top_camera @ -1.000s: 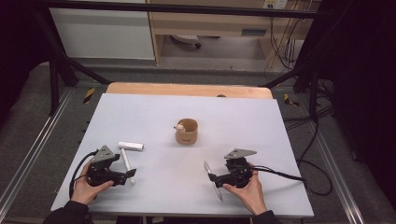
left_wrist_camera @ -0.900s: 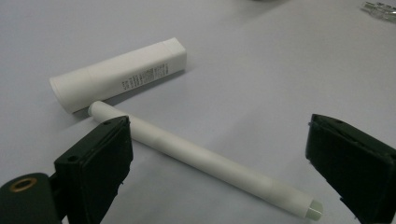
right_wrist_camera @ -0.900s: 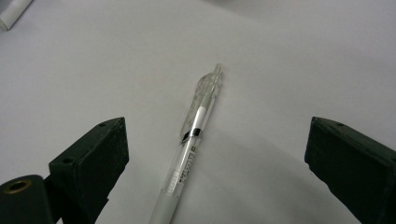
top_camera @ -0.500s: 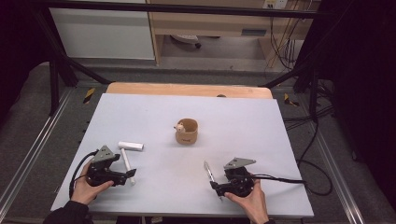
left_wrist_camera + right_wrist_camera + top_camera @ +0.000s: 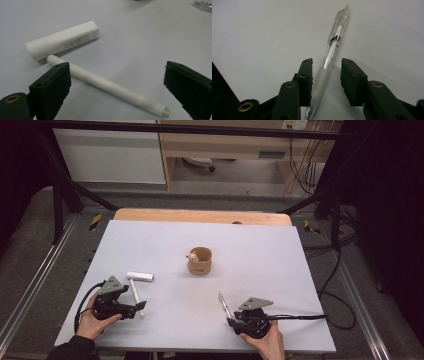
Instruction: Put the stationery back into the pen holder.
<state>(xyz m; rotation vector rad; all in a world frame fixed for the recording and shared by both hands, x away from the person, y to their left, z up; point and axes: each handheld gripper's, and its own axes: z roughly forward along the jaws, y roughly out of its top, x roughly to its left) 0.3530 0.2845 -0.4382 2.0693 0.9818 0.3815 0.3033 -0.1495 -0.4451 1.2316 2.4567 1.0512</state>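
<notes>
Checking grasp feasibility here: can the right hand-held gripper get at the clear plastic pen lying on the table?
Probably yes. The clear plastic pen already lies between the right hand-held gripper's jaws, which have just been closing, one pad touching it, the other still apart; nothing blocks them.

Small dark print in a few lines on the white tube (image 5: 62,40), upper left of the left gripper view, too fine to read. Dark lettering along the pen (image 5: 331,53) barrel, centre of the right gripper view, also illegible. Nothing else lettered.
</notes>
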